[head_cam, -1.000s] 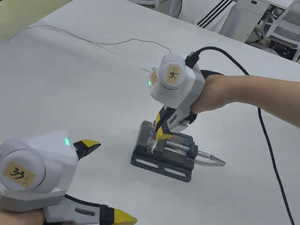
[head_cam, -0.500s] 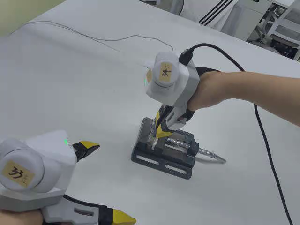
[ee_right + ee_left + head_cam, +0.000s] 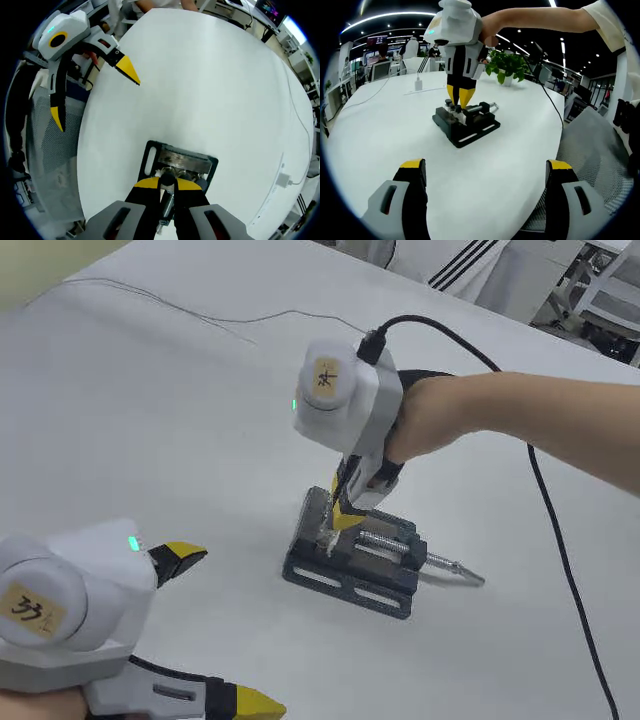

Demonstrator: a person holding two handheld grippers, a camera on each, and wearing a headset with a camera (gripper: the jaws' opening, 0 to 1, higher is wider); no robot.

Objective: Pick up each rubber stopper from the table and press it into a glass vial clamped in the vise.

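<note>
Vial (image 3: 326, 537) is mostly hidden: in the head view it is a pale sliver at the near end of the vise (image 3: 350, 575), under the tips of the right gripper (image 3: 345, 515), and in the right gripper view it is a small dark round top (image 3: 167, 176) seen end-on between the two yellow tips. It seems to stand upright, mouth up, though its body is too small and covered to make out. The right gripper (image 3: 167, 184) points straight down at it, jaws drawn close with a narrow gap; whether they pinch anything cannot be told. From the left gripper view the same gripper (image 3: 460, 97) has its tips meeting just above the vise (image 3: 465, 122). The vise (image 3: 180, 157) lies flat on the white table (image 3: 150, 420), its long axis running along its screw (image 3: 455, 570), which sticks out toward the lower right in the head view. The left gripper (image 3: 485, 170) is well apart, low at the near edge (image 3: 220, 630), jaws spread wide and empty. A black cable (image 3: 560, 540) trails from the right gripper across the table.
</note>
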